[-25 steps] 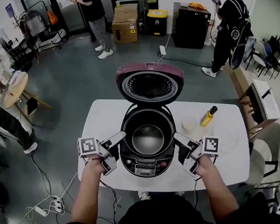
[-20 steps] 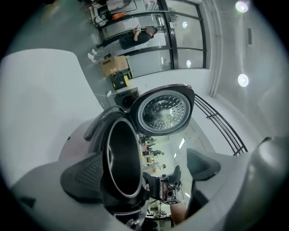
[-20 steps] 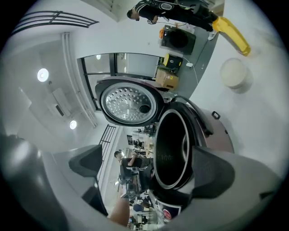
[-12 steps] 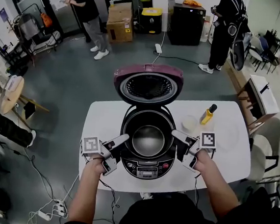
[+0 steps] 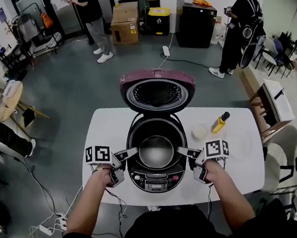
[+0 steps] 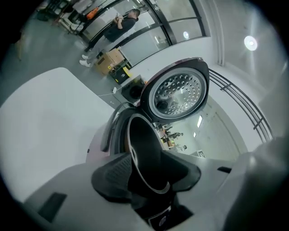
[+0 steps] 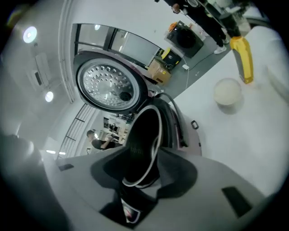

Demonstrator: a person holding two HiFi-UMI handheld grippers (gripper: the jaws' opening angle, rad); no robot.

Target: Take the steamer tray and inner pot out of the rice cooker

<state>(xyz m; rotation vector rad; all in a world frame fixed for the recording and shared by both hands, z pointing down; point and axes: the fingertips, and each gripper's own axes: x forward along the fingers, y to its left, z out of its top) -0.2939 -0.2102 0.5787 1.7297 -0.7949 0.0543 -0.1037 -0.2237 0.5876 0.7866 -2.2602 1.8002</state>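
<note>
Jaws just closing, the left hand-held gripper (image 5: 132, 153) pinches the tray (image 5: 156, 151) rim at 9 o'clock, the right hand-held gripper (image 5: 181, 151) at 3 o'clock, inside the open cooker (image 5: 155, 180).

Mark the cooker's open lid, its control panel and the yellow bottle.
open lid (image 5: 158, 93), head view, on the perforated inner plate
control panel (image 5: 154, 183), head view, on the display
yellow bottle (image 5: 219, 125), head view, on the body below the cap
</note>
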